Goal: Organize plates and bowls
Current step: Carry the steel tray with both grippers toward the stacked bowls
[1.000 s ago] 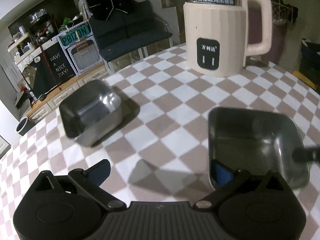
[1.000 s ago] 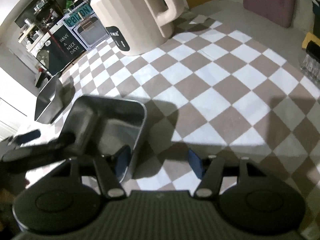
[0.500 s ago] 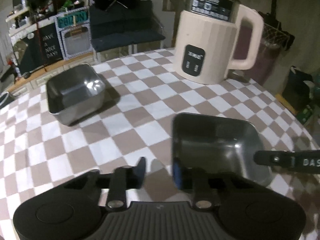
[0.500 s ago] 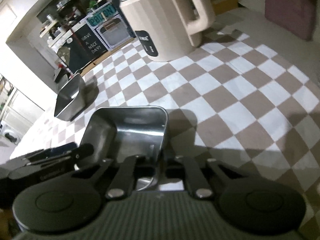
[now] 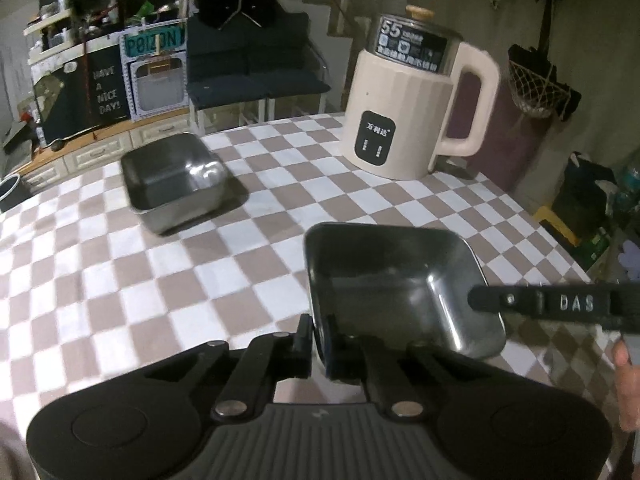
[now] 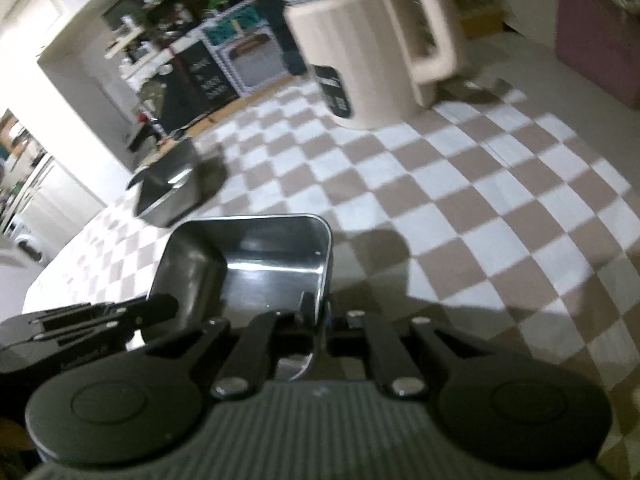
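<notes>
The near steel tray (image 5: 400,292) was gripped by both the left gripper (image 5: 319,338) and right gripper (image 6: 320,316), fingers clenched on opposite rims, apparently for nesting into the far steel tray (image 5: 172,176) beside the kettle (image 5: 412,104).

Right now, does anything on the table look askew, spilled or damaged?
Nothing spilled or damaged. The near bowl sits tilted, lifted off the cloth, both grippers clamped on its rim. The far bowl and kettle stand level.

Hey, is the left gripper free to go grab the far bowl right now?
Probably not yet. The left gripper is shut on the near bowl's rim, as is the right gripper. The checkered table between it and the far bowl looks open.
</notes>
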`<state>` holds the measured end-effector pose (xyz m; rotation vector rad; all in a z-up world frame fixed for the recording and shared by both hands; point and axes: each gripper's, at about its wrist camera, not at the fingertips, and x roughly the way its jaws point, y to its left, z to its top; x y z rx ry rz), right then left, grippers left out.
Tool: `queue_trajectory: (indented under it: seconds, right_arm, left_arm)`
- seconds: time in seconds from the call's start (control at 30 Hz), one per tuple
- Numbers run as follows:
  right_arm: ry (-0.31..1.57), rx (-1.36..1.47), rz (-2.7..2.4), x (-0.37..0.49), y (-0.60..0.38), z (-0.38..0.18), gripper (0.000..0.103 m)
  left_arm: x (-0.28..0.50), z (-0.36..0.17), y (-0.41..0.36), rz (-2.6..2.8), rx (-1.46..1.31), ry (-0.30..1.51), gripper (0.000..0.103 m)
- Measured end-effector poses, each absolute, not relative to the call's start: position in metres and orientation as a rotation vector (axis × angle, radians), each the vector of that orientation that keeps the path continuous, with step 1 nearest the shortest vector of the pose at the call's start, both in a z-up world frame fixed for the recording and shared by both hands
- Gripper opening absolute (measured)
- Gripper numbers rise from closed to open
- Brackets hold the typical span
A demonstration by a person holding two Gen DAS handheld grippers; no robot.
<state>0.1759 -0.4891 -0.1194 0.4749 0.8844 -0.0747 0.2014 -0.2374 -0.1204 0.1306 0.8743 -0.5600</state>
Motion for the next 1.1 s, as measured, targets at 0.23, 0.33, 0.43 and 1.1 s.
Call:
queue_trajectory:
  seconds: [0.23,0.33,0.43,1.1]
  right_arm:
    - [0.856,0.414,0.013,0.161,-0.466,-0.097,0.006]
    - [0.866,0.402,0.041,0.154,-0.461,-0.093,0.005]
    - [0.898,0.393,0.048,0.15,-0.456,-0.094,0.005]
    - [1.026,0.26,0.08,0.143,-0.427,-0.121,0.005]
  left_arm:
    - [0.164,-0.108,-0.206,-0.528,0.103,0.911,0.009]
    - [0.147,-0.105,-0.197,-0.529,0.101,0.92,0.011]
    - [0.132,-0.103,-0.192,-0.539,0.093,0.927,0.013]
    - [0.116,-0.137,-0.181,-0.514,0.086,1.03,0.013]
